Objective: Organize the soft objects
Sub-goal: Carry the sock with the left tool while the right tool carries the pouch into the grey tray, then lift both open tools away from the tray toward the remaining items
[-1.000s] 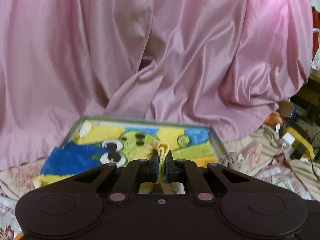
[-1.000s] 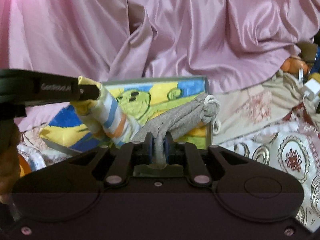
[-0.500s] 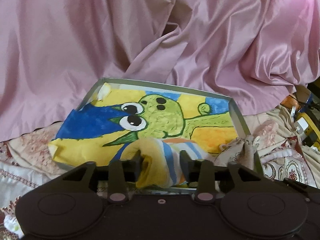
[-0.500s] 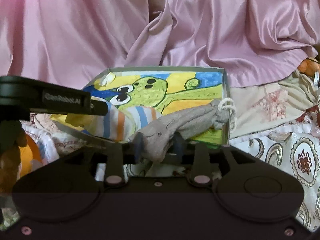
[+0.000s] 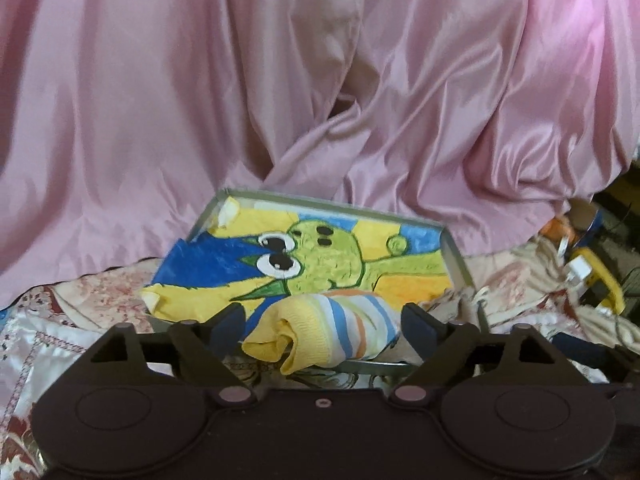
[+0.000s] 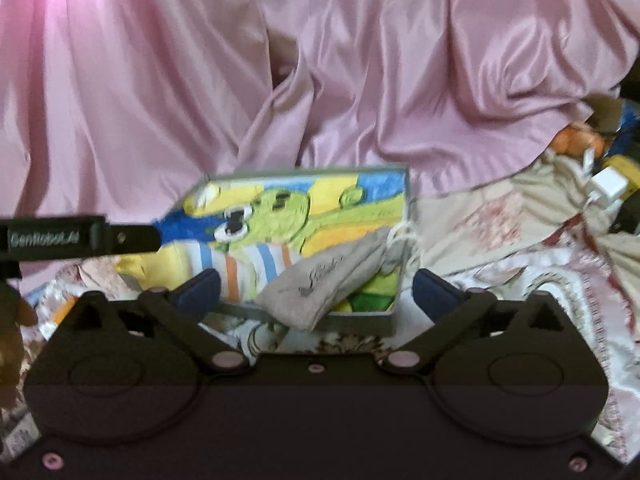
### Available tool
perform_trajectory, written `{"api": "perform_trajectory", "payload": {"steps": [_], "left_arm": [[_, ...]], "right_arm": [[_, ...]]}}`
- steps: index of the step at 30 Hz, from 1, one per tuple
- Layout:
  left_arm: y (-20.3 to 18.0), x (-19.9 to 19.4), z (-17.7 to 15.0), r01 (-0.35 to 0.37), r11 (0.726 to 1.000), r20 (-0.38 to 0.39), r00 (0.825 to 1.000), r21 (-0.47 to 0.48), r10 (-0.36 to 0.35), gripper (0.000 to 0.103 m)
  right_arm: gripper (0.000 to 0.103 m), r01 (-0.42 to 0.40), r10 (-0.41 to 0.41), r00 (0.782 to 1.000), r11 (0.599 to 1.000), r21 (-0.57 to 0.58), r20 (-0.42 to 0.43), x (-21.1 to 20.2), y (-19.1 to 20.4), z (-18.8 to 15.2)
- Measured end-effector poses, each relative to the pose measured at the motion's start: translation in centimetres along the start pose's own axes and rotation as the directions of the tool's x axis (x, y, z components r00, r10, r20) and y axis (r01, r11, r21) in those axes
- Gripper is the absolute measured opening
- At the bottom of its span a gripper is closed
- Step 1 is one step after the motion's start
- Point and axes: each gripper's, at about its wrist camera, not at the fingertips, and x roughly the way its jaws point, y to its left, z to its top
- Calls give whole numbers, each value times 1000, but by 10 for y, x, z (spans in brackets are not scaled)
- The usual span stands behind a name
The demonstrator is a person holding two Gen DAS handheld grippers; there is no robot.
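A shallow grey tray [image 5: 456, 254] [image 6: 360, 322] lined with a yellow, blue and green cartoon picture lies on the bed. A striped yellow sock [image 5: 324, 330] [image 6: 244, 262] rests on the tray's near edge. A grey sock [image 6: 328, 282] lies beside it, draped over the near rim. My left gripper [image 5: 324, 322] is open, with the striped sock lying loose between its fingers. My right gripper [image 6: 316, 292] is open around the grey sock, not gripping it. The left gripper's finger [image 6: 80, 236] shows at the left of the right wrist view.
Pink satin cloth [image 5: 320, 80] hangs behind the tray. A patterned bedspread [image 6: 540, 280] lies under and around it. At the far right are a white charger [image 6: 606, 188], a yellow item [image 5: 596, 276] and orange clutter [image 6: 576, 142].
Both grippers were shut on their socks above the tray. They lowered them onto it, opened wide and have drawn back a little, leaving both socks lying on the tray's near edge.
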Motion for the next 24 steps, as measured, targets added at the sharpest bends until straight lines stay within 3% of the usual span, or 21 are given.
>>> {"api": "perform_trajectory", "payload": {"steps": [10,16,24], "left_arm": [[2,-90,-22,45,999,157,987,-19,-41,101],[10,-144,-41,54,998,215,975,-20,-48,102],[29,-209,-72,30,999,249,968,-42,-19,102]], "right_arm": [[103,31,-33,988,999,13,152,-100,1,-1],[103,45,-50,967,999,25,250,-163,10,-16],[103,64,-44,935,997,-46,352,-226,40,-46]]}}
